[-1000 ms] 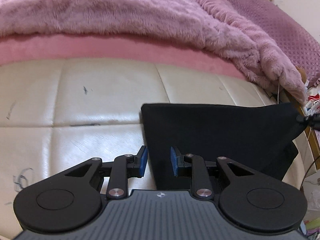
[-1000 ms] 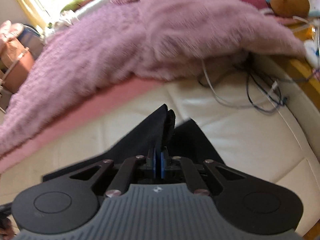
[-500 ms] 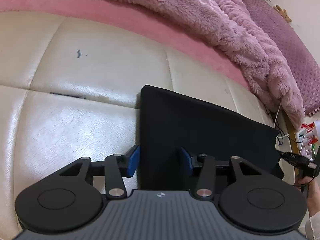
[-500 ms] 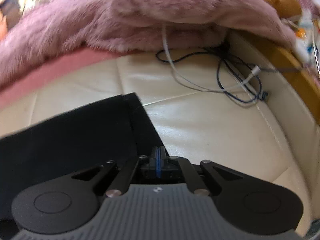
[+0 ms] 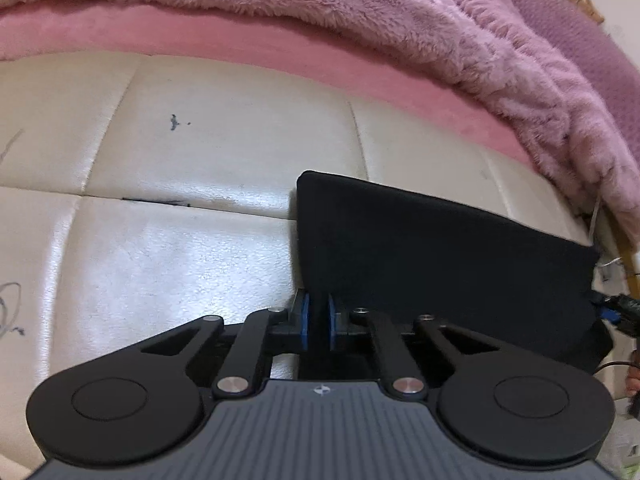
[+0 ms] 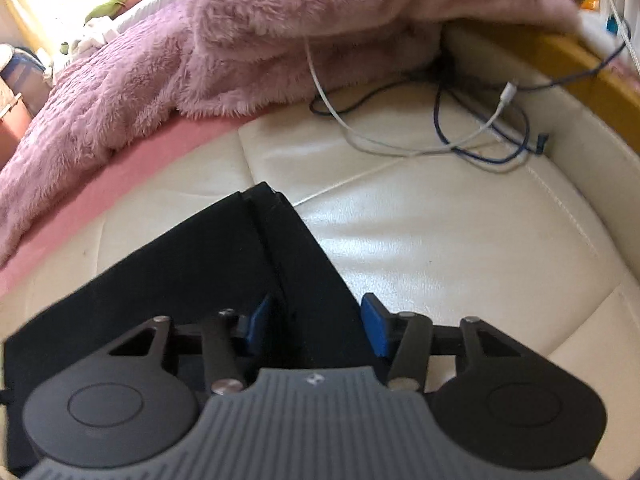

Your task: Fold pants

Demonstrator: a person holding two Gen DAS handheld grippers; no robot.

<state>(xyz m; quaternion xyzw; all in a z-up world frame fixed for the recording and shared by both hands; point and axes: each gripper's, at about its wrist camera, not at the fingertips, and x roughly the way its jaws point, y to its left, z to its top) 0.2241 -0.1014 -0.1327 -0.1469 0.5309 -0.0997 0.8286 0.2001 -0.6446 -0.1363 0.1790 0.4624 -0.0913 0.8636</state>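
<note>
The black pants [image 5: 440, 248] lie folded flat on the cream leather surface [image 5: 160, 248]. In the left wrist view my left gripper [image 5: 318, 322] is shut on the near left edge of the pants, blue pads pinching the fabric. In the right wrist view the pants [image 6: 224, 264] show a folded edge running toward a far corner. My right gripper [image 6: 316, 326] is open, its blue pads on either side of the pants' right edge, low over the fabric.
A fluffy pink blanket [image 5: 360, 32] is heaped along the back, over a pink sheet [image 5: 240, 40]. White and blue cables [image 6: 460, 136] lie on the cream surface at the right rear, near a yellow wooden edge [image 6: 560, 52].
My left gripper has closed on the pants' near edge. My right gripper has opened and let go of the pants, which now lie flat instead of hanging raised.
</note>
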